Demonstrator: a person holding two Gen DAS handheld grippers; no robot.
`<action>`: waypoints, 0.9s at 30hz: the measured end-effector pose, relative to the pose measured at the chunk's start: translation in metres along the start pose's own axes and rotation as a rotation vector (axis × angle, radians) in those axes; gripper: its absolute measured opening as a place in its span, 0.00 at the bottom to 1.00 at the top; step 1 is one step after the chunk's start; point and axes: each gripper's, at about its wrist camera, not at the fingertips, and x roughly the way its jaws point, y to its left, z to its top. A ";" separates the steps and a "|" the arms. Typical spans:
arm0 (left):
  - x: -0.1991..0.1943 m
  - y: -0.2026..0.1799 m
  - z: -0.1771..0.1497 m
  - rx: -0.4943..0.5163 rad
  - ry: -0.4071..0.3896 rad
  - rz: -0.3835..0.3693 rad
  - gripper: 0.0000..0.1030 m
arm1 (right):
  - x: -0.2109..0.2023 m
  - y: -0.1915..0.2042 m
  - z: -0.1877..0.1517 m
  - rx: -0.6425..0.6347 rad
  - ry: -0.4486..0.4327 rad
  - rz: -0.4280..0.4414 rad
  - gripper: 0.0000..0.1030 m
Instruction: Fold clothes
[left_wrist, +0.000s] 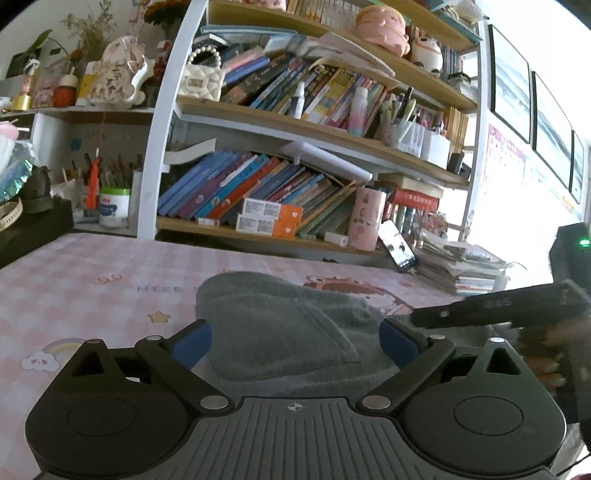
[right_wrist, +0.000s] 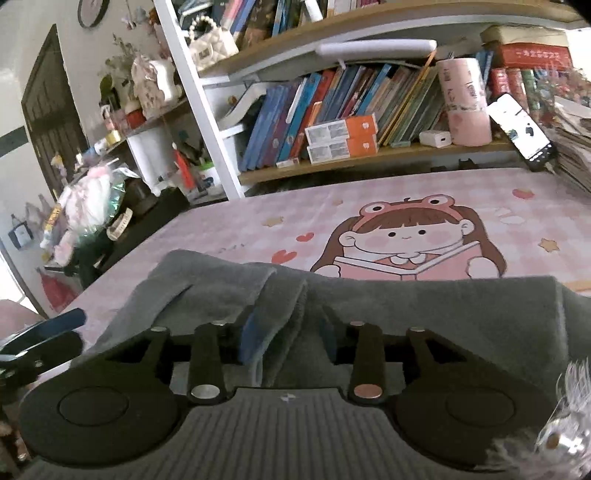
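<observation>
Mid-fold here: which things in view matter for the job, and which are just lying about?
Job:
grey garment
left hand-held gripper, open
right hand-held gripper, a fold between its fingers
pink mat

Lying about:
phone
pink cup
orange boxes
books

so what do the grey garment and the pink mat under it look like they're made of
Grey garment: looks like soft fleece or brushed knit, matte and fuzzy, with thick rounded folds and a napped edge; the exact fibre is unclear.
Pink mat: seems a smooth printed sheet, vinyl or coated fabric, lying flat with a checked cartoon print and a faint sheen; which one the look leaves open.
</observation>
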 end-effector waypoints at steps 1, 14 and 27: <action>0.001 -0.001 -0.001 0.001 0.006 0.002 0.97 | -0.006 0.000 -0.002 -0.003 -0.004 -0.004 0.43; -0.001 -0.022 -0.006 0.044 0.091 -0.006 1.00 | -0.076 -0.020 -0.035 -0.004 0.028 -0.143 0.66; -0.014 -0.037 -0.003 0.119 0.051 -0.036 1.00 | -0.115 -0.074 -0.049 0.264 0.057 -0.234 0.74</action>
